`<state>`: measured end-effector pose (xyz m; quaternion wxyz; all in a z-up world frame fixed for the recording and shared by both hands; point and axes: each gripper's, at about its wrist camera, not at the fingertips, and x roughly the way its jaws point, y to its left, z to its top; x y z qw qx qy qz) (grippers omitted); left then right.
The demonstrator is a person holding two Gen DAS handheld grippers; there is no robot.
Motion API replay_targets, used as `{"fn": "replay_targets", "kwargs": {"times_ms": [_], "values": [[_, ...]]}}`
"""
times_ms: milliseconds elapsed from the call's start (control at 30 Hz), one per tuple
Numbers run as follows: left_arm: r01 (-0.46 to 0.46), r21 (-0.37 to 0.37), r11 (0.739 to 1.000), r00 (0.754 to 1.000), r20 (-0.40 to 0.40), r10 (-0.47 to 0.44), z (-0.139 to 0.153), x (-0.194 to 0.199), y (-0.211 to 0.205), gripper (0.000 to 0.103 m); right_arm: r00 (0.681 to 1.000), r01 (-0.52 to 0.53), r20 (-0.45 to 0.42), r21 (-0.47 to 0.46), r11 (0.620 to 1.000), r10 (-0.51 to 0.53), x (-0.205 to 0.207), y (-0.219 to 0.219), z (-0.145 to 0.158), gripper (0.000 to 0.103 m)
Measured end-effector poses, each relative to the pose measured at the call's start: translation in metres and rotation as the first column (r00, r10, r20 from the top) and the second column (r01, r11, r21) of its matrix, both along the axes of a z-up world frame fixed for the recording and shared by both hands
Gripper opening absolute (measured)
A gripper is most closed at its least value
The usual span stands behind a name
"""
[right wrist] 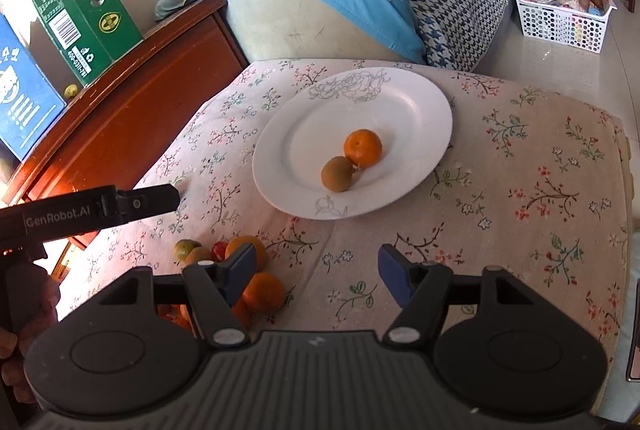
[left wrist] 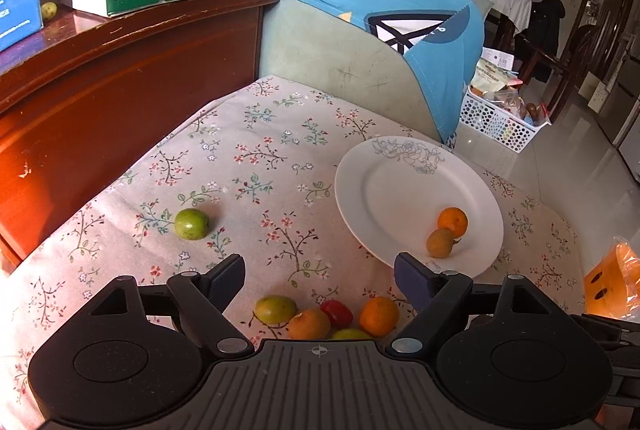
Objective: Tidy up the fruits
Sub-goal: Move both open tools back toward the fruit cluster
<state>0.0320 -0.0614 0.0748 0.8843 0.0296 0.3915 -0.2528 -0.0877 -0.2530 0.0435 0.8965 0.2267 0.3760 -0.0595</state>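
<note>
The job is sitting at an early stage, judging by how the fruit is lying. Starting at the left of the left wrist view, a lone green fruit (left wrist: pixel 191 223) is resting by itself on the floral cloth of the counter (left wrist: pixel 248 150), well apart from everything else and not yet collected. Moving rightward, the left tongs (left wrist: pixel 319 272) are hovering with their jaws standing wide apart and nothing between them. Just below and in front of them, a loose cluster is waiting on the cloth: a yellow-green fruit (left wrist: pixel 275 308), a brownish-orange one (left wrist: pixel 309 324), a small red fruit (left wrist: pixel 337 312) and an orange (left wrist: pixel 379 315), all touching or nearly so. The right wrist view is showing at least one more orange (right wrist: pixel 264 292) near that group, partly hidden behind a fingertip.

Further right, the white plate (left wrist: pixel 360 198) is carrying only two pieces, a tangerine (left wrist: pixel 452 221) and a brown kiwi-like fruit (left wrist: pixel 439 242), which are touching each other near the plate's near rim.

The right tongs (right wrist: pixel 316 272) are also gaping, holding nothing, and are hanging over bare cloth between the cluster and the plate.

So two fruits appear to be placed, while the green one and the whole cluster are probably still needing to be moved across.
</note>
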Motion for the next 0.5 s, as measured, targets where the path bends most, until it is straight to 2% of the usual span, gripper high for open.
{"fn": "replay_targets", "kwargs": {"times_ms": [333, 500], "values": [[-0.044, 0.025, 0.999, 0.999, -0.017, 0.045, -0.004, -0.019, 0.031, 0.084, 0.99, -0.141, -0.014, -0.05, 0.989, 0.14, -0.017, 0.037, -0.007, 0.068], [-0.05, 0.038, 0.998, 0.998, -0.034, 0.051, -0.01, -0.029, 0.045, 0.084, 0.978, -0.206, -0.032, -0.083, 0.975, 0.204, -0.019, 0.053, -0.013, 0.061]]}}
